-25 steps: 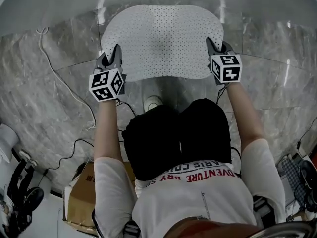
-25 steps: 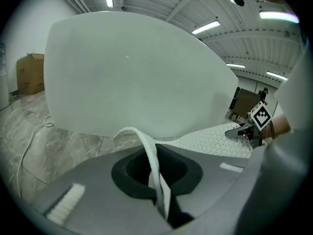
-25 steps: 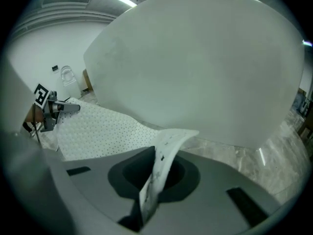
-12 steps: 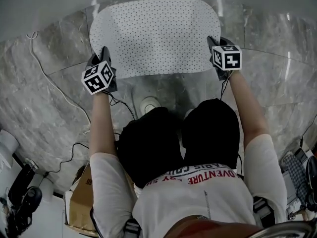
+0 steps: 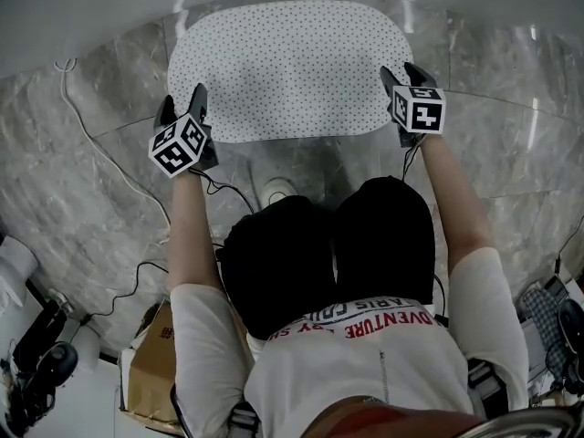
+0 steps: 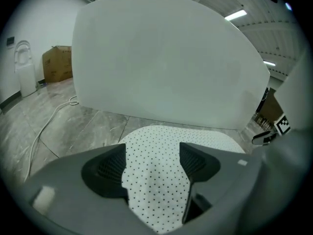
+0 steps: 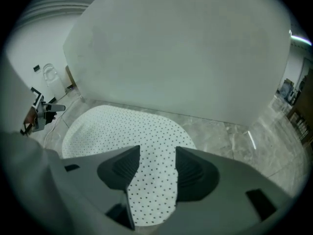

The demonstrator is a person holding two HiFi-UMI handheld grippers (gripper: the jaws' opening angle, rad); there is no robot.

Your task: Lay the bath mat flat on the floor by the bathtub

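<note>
Both claws had come lower over the past second, and the bath mat, which had sagged from them with its near edge lifted, now lay spread out to its full rounded shape. Its jaws having just been opening, the left claw stood wide apart at the mat's near left corner. The left claw's own view showed the dotted white fabric lying between the two pads, with neither pad pressing on it. The right claw had likewise just been opening and stood open at the near right corner. In its own view the mat's edge ran between the separated jaws, free of both. Neither claw gripped anything.

The mat rested flat on the grey marble floor. Its far long edge lay just beside the white wall of the bathtub, which filled the upper part of both claw views. The person crouched at the mat's near edge, knees in dark trousers close behind it and both forearms stretched forward. A white cable trailed across the floor to the left of the mat, well apart from it. A cardboard box sat behind the person's left side.
</note>
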